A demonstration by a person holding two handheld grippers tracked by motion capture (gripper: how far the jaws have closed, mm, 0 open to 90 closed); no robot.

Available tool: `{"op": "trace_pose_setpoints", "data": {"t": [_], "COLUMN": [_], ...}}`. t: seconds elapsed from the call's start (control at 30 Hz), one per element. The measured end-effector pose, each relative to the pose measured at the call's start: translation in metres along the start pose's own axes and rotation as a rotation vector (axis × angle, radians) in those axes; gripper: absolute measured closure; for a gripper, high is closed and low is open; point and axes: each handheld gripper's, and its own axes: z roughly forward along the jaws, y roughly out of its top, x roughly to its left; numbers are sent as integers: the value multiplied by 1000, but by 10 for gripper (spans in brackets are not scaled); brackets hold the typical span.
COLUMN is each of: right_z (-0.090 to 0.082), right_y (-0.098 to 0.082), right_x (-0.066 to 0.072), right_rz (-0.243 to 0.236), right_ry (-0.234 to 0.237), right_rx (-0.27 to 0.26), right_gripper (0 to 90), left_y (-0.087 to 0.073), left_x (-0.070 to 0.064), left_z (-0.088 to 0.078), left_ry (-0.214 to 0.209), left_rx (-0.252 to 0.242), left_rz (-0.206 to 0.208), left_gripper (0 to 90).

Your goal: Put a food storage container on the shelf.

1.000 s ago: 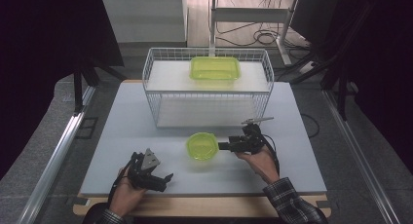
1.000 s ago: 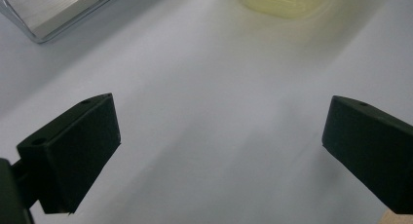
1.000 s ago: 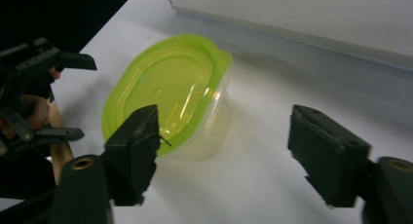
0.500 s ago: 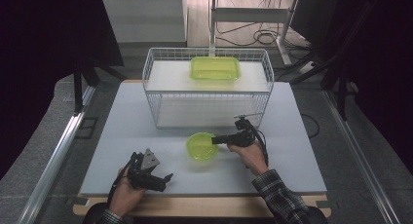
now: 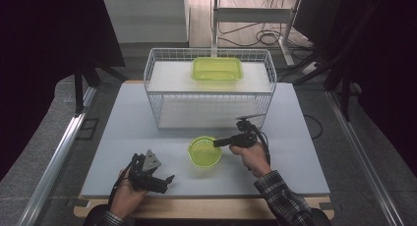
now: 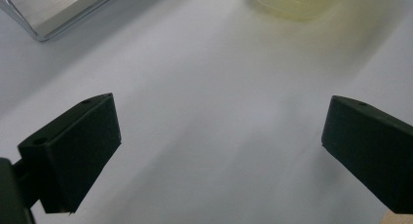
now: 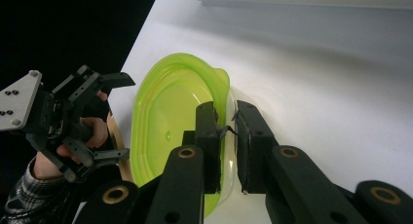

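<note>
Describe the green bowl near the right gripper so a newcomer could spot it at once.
On the pale grey table, look in front of the white wire basket rack. There sits a round, translucent lime-green plastic bowl, its right rim pinched by the right gripper. Unlike the rectangular lime-green container on top of the rack, it is round and on the tabletop.

White wire rack [image 5: 162, 91] on grey table [image 5: 305, 152], green rectangular tub [image 5: 217, 69] on top.
</note>
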Motion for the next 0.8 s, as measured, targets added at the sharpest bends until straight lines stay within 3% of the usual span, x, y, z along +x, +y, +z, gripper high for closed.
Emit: {"op": "trace_pose_setpoints", "data": {"t": [0.23, 0.47, 0.8], "right_z": [-6, -22, -45], "right_y": [0, 3, 8], "right_x": [6, 16, 23], "right_rz": [5, -25, -24], "right_ry": [32, 43, 55], "right_rx": [-28, -75, -127], "right_gripper": [814, 814, 814], "left_y": [0, 0, 0], "left_x": [1, 0, 0], "left_z": [-1, -1, -1], "left_ry": [2, 2, 3], "left_rx": [-6, -4, -5], "left_rz": [-6, -3, -6], "left_gripper": [5, 5, 5]}}
